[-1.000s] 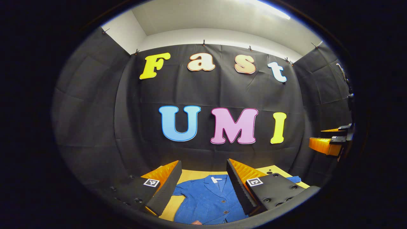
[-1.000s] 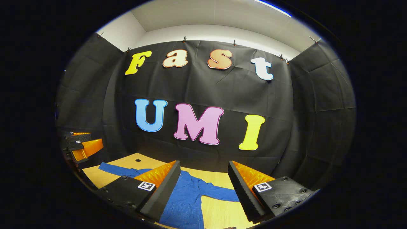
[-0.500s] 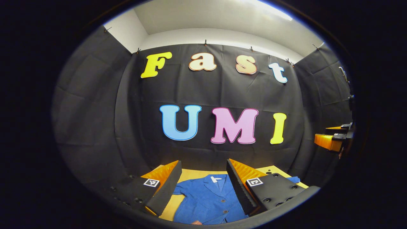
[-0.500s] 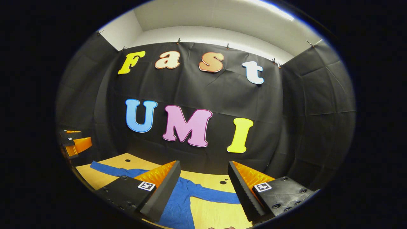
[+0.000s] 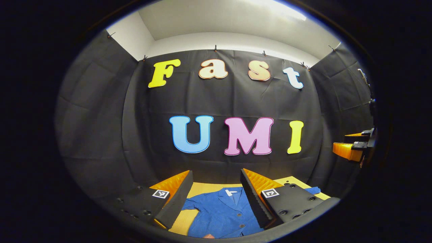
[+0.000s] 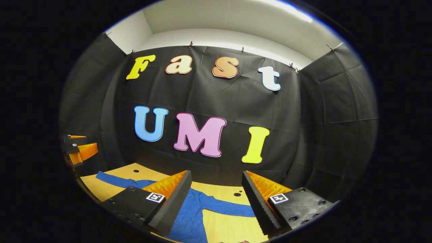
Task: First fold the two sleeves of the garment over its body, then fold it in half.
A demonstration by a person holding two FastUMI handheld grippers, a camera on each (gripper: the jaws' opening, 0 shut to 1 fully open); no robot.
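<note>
A blue button-up garment (image 5: 221,212) lies flat on the wooden table (image 5: 202,185), collar toward the booth wall. In the left gripper view my left gripper (image 5: 216,197) hovers open above its chest, holding nothing. One sleeve end (image 5: 313,190) peeks out past the right finger. In the right gripper view the garment (image 6: 190,219) has both sleeves spread out, one sleeve (image 6: 116,180) to the left and the other sleeve (image 6: 229,209) to the right. My right gripper (image 6: 216,197) is open and empty above the right shoulder area. The other gripper (image 6: 79,152) is held up at the far left.
The table (image 6: 229,189) has small dark holes (image 6: 237,194) near the wall. Black cloth walls close the booth behind and on both sides. In the left gripper view the other gripper (image 5: 352,148) hangs at the right edge, above table height.
Both views have tilted down slightly; the right gripper view swung a little to the right over the last second. The garment lies unmoved and both grippers stay open.
</note>
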